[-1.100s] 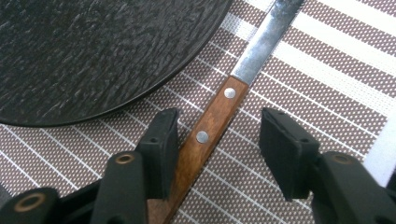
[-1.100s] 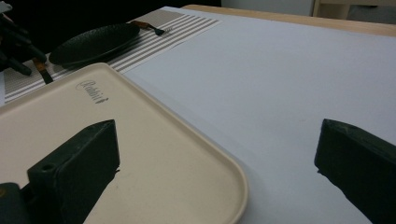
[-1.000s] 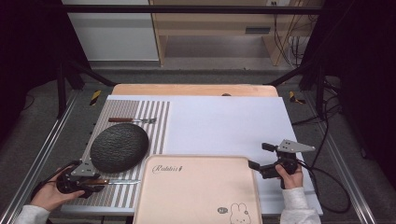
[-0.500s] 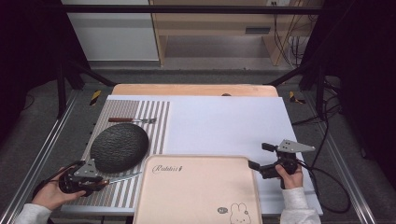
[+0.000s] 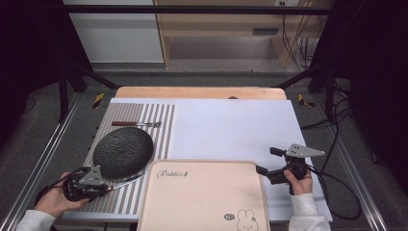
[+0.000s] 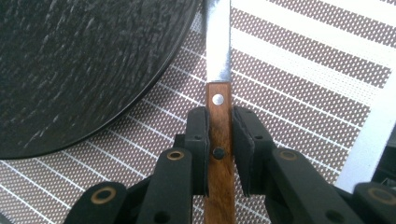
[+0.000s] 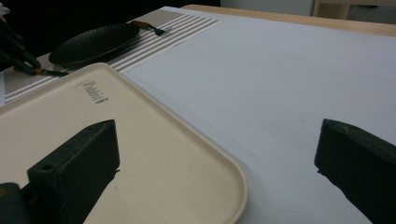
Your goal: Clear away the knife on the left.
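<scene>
A knife [image 6: 218,56] with a brown wooden handle and steel blade lies on the striped placemat [image 5: 159,120], just beside the dark textured plate [image 5: 122,151]. My left gripper [image 6: 219,135] has just been closing and its pads now press both sides of the handle. From above, the left gripper [image 5: 108,186] sits at the placemat's near left corner, and the blade [image 5: 127,181] points right toward the tray. My right gripper [image 5: 267,160] stands open at the right edge of the beige tray [image 5: 202,197], its jaws [image 7: 218,125] wide apart with nothing between them.
A fork [image 5: 137,123] with a brown handle lies on the placemat behind the plate [image 6: 84,60]. The tray [image 7: 140,154] carries a rabbit print and lettering. A white mat [image 5: 231,130] covers the table's middle and right. Metal rails run along both sides.
The left gripper's jaws have narrowed onto the knife handle, and the blade has swung slightly toward the plate. The right hand has stayed still.
</scene>
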Motion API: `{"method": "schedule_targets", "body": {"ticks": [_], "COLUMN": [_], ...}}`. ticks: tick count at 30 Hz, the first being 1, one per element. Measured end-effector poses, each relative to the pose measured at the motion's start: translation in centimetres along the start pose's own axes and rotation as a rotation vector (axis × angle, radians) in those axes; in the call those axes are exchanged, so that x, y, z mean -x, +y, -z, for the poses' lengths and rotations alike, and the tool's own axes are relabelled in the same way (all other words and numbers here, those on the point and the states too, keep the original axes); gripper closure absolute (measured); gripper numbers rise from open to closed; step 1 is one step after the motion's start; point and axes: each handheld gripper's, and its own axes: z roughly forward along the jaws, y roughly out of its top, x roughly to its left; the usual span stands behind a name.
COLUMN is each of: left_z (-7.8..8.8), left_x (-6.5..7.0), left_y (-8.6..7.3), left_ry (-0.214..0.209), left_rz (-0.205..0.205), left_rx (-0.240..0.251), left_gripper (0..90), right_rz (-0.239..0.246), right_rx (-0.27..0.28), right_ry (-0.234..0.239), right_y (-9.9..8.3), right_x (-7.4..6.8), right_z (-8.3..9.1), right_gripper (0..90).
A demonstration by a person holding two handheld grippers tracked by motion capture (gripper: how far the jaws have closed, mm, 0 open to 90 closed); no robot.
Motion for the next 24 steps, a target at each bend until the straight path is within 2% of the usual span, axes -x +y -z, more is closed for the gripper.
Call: {"method": "schedule_targets", "body": {"ticks": [15, 24], "left_z": [-0.07, -0.15], "left_x": [-0.23, -0.20], "left_y": [0.40, 0.56], "left_ry": [-0.017, -0.018], "left_rz": [0.038, 0.021], "left_rx": [-0.030, -0.043], "left_gripper": [75.5, 75.9], "right_rz": [-0.001, -0.002], "right_rx": [0.001, 0.003], "right_ry": [0.000, -0.001], "right_y": [0.01, 0.03], "right_x": [0.01, 0.03], "right_z": [0.03, 0.06], "right_gripper": [0.3, 0.3]}}
